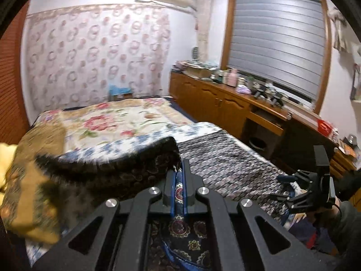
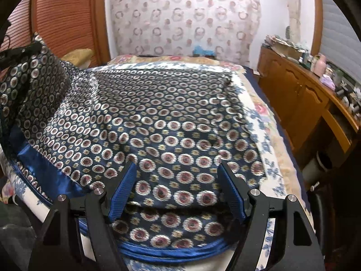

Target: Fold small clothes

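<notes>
A dark navy cloth (image 2: 158, 113) with red-and-white medallions and a shiny blue border lies spread over the bed. My left gripper (image 1: 180, 169) is shut on one edge of it, blue border between the pads, and holds that part lifted so the cloth (image 1: 126, 171) hangs in a fold to the left. In the right wrist view this raised corner stands at the far left, under the dark left gripper (image 2: 22, 49). My right gripper (image 2: 177, 166) is open just above the cloth's near edge, nothing between its blue pads (image 2: 123, 192). The right gripper (image 1: 284, 189) also shows in the left wrist view.
The bed has a floral cover (image 1: 108, 119) with a blue-flowered white layer (image 2: 268, 149) under the cloth. A wooden sideboard (image 1: 216, 99) cluttered with bottles runs along the right below a shuttered window. A bin (image 1: 257, 144) sits under its desk part. Yellow fabric (image 1: 6, 155) lies at the left.
</notes>
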`<state>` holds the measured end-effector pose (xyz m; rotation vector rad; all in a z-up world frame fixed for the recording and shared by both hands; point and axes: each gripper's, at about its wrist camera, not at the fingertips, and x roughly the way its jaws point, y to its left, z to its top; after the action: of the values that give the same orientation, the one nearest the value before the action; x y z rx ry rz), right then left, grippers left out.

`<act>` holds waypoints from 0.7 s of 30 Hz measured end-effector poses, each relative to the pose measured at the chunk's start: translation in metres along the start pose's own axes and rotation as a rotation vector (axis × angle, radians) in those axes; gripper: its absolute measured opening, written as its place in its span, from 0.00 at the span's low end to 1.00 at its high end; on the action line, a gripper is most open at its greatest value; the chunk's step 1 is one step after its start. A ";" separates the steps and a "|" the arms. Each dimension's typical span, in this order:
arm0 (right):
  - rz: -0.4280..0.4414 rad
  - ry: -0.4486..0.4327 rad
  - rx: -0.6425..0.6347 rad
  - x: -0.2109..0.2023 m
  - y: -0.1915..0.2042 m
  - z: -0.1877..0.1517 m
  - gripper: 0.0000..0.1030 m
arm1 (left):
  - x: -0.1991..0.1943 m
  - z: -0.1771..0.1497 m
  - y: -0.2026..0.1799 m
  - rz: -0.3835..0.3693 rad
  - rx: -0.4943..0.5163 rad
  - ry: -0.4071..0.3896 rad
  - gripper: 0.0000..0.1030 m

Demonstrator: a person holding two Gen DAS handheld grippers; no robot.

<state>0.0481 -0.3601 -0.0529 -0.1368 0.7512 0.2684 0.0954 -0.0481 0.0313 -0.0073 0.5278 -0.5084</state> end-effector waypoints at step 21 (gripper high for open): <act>0.032 -0.038 0.028 -0.013 -0.001 0.006 0.74 | 0.049 -0.013 -0.065 -0.128 0.067 0.195 0.41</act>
<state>0.0437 -0.3620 -0.0396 -0.0933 0.7193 0.2899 0.0953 -0.1257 0.0049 0.0739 0.7033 -0.6559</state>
